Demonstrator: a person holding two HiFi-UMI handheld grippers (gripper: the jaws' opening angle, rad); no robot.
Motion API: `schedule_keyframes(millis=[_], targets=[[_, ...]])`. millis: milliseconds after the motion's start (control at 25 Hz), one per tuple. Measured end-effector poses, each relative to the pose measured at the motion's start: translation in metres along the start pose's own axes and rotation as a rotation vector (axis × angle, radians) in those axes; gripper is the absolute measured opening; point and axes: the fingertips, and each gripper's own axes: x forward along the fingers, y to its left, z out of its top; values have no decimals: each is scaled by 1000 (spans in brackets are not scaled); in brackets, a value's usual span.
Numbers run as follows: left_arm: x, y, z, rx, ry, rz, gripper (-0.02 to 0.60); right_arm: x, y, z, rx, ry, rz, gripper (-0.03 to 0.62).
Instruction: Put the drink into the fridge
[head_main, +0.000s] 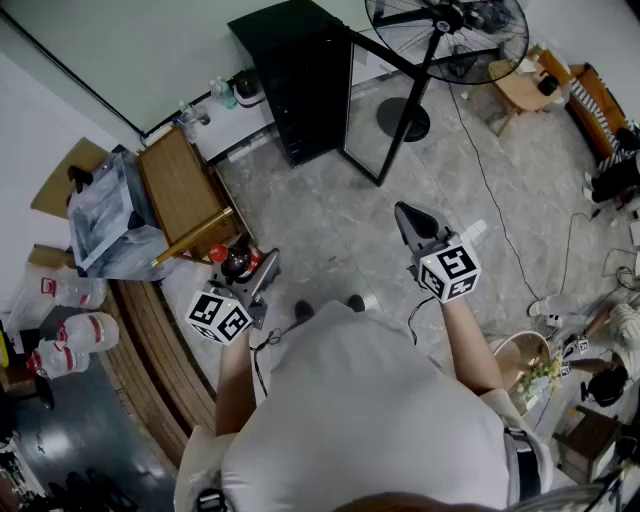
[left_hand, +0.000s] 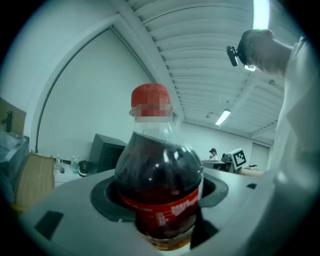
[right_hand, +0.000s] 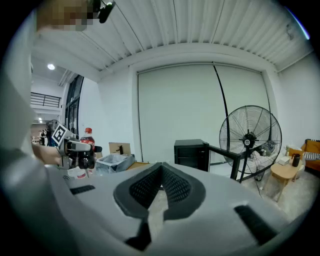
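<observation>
Head view: at lower left, the left gripper (head_main: 250, 272) pinches a cola bottle (head_main: 236, 264); the black fridge (head_main: 290, 70) stands at top centre, its door open.
Left gripper view: the upright bottle fills the centre, clamped between the jaws.
Right gripper view: the right gripper (right_hand: 161, 172), at lower centre, has its jaws pressed together with nothing between them.

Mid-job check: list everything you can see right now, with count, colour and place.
drink bottle: one, dark with red cap, in the left claw
fridge: one, black, door open, far across the floor
fan: one, black, right of the fridge
wooden table: one, brown, left of the fridge
plastic box: one, clear, at the wooden table's left
water jugs: three, clear with red labels, far left
side table: one, light wood, top right
left claw: one, grey, shut on the drink bottle
right claw: one, grey, shut, empty
</observation>
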Motion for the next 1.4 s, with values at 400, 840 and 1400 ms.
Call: schedule_keyframes(millis=[400, 840, 1400], targets=[[5, -5, 1, 8, 0, 11, 307, -3, -9, 3, 9, -9, 0, -5], [22, -29, -8, 29, 6, 46, 307, -20, -35, -2, 4, -4, 26, -3], [57, -59, -30, 16, 5, 85, 307, -35, -75, -25, 21, 42, 53, -3]])
